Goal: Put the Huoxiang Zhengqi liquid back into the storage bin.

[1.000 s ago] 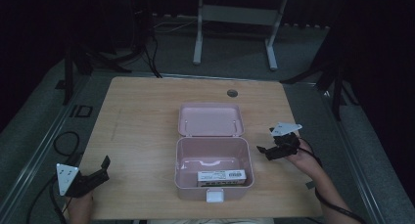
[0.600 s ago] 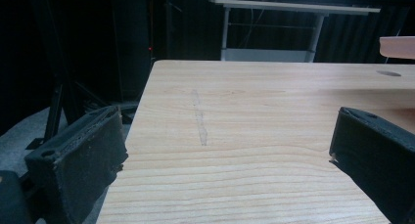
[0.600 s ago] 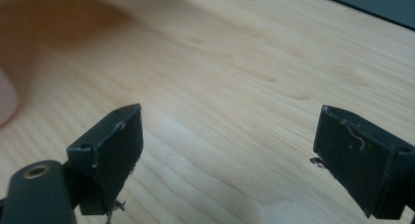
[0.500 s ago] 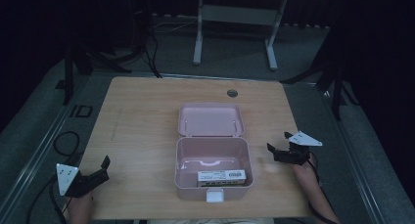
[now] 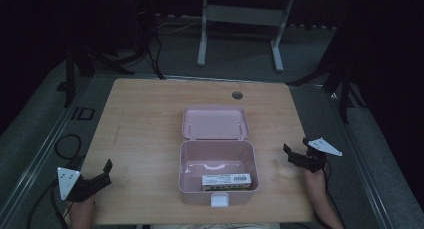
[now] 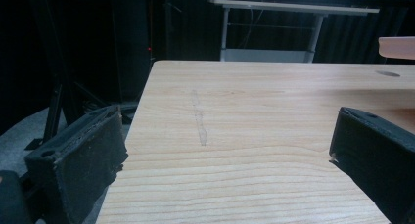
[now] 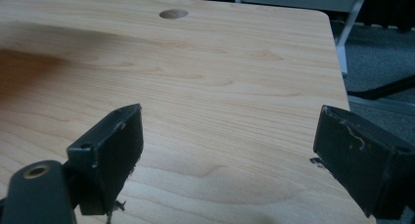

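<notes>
An open pink box (image 5: 183, 165) sits at the table's middle, its lid (image 5: 215, 122) lying back flat behind it. Inside, near the front wall, lies a white labelled carton (image 5: 226, 179). My left gripper (image 5: 106, 173) hovers at the front left of the table, well left of the box, open with nothing between its jaws; in the left gripper view (image 6: 230, 150) bare wood lies between them. My right gripper (image 5: 290, 155) is to the right of the box near the table's right edge, also open and holding nothing, over bare wood in the right gripper view (image 7: 227, 145).
A round cable hole (image 5: 237, 95) lies in the tabletop behind the lid, and appears as well as hole (image 7: 173, 13). A corner of the pink lid (image 6: 397, 47) juts in at the right. A metal stand (image 5: 240, 14) stands on the dark floor beyond the table.
My right gripper has drawn away from the box, drifting right and toward the front edge. The left gripper and the box have stayed put.
</notes>
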Motion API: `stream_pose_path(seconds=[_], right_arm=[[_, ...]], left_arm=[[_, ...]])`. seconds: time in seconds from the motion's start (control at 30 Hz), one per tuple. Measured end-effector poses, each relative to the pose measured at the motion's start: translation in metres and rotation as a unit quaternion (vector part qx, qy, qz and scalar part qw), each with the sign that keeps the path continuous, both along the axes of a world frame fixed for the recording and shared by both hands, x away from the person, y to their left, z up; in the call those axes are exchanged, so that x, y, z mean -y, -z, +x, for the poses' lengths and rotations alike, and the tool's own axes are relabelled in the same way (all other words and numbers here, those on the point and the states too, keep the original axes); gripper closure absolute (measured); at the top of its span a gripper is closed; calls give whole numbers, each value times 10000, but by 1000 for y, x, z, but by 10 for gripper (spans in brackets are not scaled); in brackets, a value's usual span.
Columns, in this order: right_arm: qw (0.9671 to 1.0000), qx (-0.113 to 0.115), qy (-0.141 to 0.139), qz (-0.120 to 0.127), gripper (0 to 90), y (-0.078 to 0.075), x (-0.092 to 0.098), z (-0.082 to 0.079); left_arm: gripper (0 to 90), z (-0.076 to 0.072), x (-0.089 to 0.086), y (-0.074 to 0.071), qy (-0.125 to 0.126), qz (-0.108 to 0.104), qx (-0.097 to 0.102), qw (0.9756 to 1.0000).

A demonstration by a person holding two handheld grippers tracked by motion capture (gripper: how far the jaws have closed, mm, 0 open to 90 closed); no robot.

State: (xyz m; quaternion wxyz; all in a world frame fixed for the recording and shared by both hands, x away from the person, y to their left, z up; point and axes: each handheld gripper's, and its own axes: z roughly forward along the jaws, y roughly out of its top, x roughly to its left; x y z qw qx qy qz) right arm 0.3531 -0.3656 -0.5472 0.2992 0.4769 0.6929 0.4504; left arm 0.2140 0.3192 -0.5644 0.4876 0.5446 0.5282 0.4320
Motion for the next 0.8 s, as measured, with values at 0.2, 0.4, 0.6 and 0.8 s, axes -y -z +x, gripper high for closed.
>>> stream_pose_path(seconds=[0.2,0.4,0.6,0.8], right_arm=[[9994,21,291,162,110,-1,7,-1],[9984,-87,285,482,113,0,14,0],[9981,-158,264,530,113,1,15,1],[9974,-229,339,599,113,2,16,3]], left_arm=[[3,0,0,0,6,-34,18,10000],[4,0,0,0,4,-29,13,10000],[4,0,0,0,4,-35,19,10000],[4,0,0,0,8,-38,24,10000]])
